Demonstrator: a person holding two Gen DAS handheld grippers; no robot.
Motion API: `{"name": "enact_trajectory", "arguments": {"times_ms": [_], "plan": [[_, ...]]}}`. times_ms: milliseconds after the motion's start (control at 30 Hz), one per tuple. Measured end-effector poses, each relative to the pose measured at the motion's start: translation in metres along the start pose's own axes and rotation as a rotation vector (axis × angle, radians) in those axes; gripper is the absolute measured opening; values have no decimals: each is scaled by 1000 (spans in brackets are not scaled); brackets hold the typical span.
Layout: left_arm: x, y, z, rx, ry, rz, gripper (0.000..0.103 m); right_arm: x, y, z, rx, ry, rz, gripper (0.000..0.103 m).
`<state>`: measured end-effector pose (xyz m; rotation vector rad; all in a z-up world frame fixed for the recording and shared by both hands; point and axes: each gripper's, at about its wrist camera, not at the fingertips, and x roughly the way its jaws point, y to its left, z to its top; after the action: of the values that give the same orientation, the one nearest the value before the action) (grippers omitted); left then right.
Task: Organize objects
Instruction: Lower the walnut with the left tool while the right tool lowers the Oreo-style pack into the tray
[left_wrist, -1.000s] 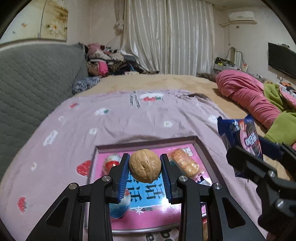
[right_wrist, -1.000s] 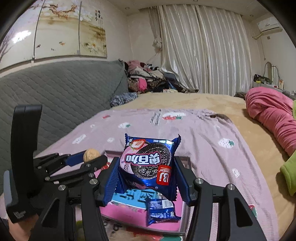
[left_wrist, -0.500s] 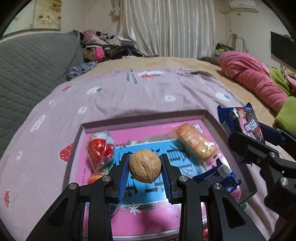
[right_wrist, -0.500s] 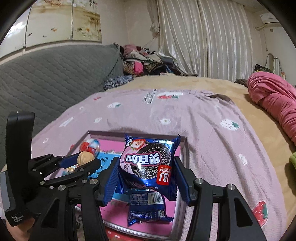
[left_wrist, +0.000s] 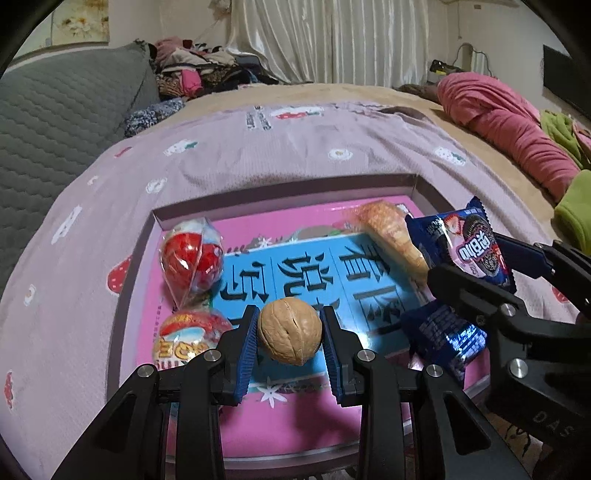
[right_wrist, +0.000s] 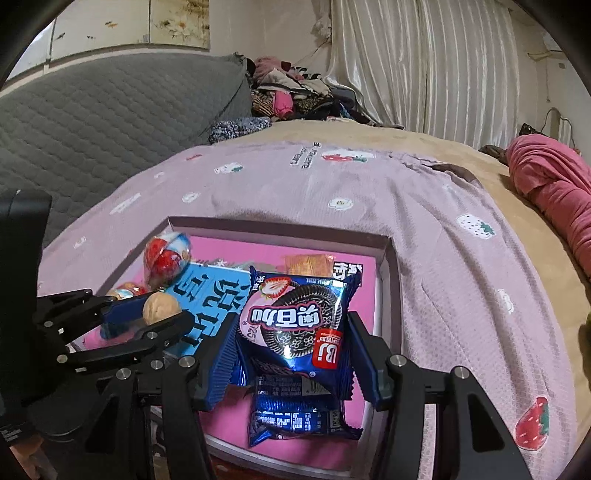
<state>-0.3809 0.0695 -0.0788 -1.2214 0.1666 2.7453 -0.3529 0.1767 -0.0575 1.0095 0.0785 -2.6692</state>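
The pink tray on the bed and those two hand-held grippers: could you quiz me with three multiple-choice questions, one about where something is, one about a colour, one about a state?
1. Where does the walnut sit?
A. between the left hand-held gripper's pads
B. on the bedspread
C. under the curtain

2. What colour is the floor of the tray?
A. green
B. pink
C. black

3. What state is the right hand-held gripper in?
A. open and empty
B. lying in the tray
C. closed on a cookie packet

Answers:
1 A: the blue pads press both sides of the walnut above the tray.
2 B: pink shows around the blue panel.
3 C: the blue packet is clamped between its fingers.
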Motion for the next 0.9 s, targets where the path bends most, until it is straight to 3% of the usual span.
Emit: {"name": "enact_trajectory", "arguments": {"times_ms": [267,900], "plan": [[9,0,-4,2,43,-13,34,14,-1,-5,-8,58,-17,57],[13,0,-7,-3,71,-21,34,15,-2,-5,4,53,-12,59]]}}
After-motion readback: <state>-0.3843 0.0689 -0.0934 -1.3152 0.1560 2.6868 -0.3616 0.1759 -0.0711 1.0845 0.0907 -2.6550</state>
